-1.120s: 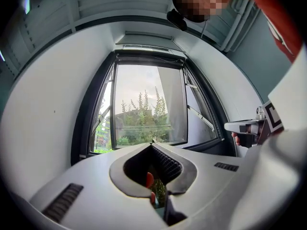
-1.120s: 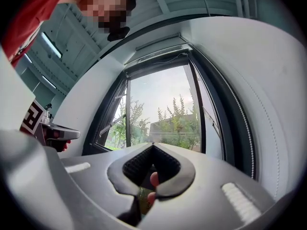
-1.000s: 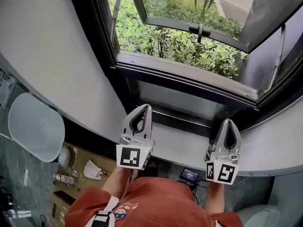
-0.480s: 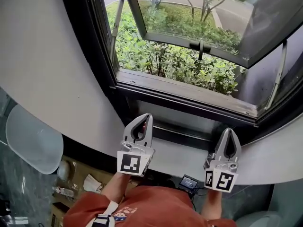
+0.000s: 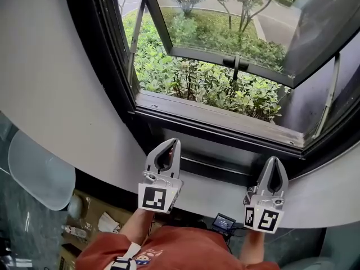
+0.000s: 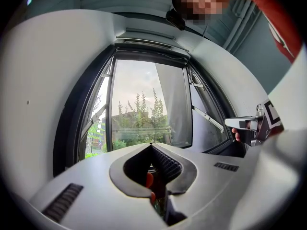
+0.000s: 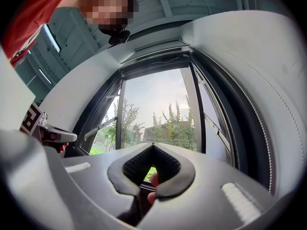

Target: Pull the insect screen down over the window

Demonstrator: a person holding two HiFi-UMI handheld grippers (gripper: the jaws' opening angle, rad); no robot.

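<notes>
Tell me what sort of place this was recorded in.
Probably an indoor room, maybe an office, low in the building: a dark-framed window with its sash swung outward, shrubs just outside, a pale chair.

— What's the window (image 5: 219, 121) like?
— It has a dark frame set in a pale, curved wall. Its glass sash (image 5: 225, 21) is tilted open, with the bottom edge pushed outward, clear of the sill.
— What props it?
— A thin stay (image 5: 331, 91) at each side. A handle (image 5: 236, 62) sits midway along the sash's bottom rail.
</notes>
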